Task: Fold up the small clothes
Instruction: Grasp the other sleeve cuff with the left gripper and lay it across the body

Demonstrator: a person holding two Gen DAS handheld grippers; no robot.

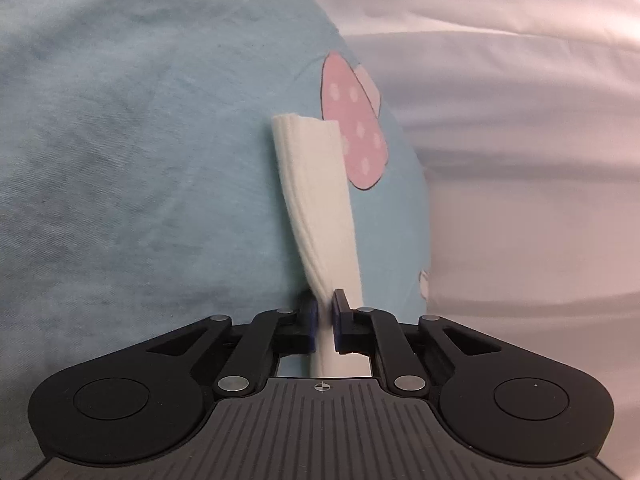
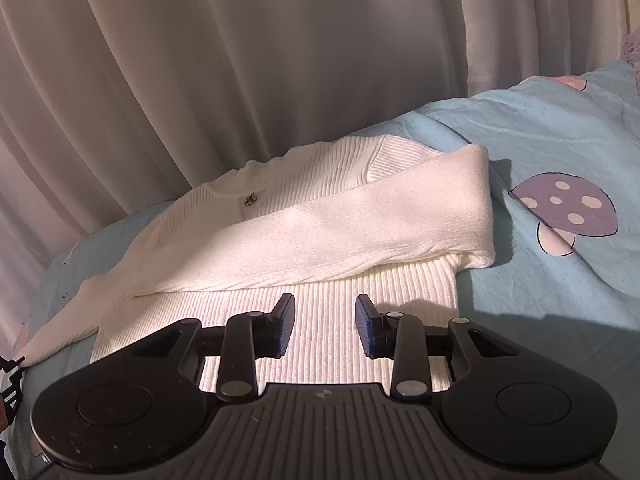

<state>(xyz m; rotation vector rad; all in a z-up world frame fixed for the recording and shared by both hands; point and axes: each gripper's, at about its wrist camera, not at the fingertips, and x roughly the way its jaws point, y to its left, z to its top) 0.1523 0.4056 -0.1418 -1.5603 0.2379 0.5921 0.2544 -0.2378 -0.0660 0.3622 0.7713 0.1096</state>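
Pinching sleeve cuff [image 1: 316, 184] beside bedsheet [image 1: 120, 140] edge.

The white ribbed sweater [image 2: 320, 216] covers the bed [image 2: 560, 292] along its far edge, right against the curtain [image 2: 240, 60]. Bare blue sheet lies open toward the right.

The right gripper [image 2: 325, 326] hides the sweater [image 2: 320, 216] hem, and its far sleeve end is cut off at the left edge.

White ribbed sweater [image 2: 320, 216] on a pale blue sheet [image 2: 560, 128] with pink and purple spotted mushrooms.
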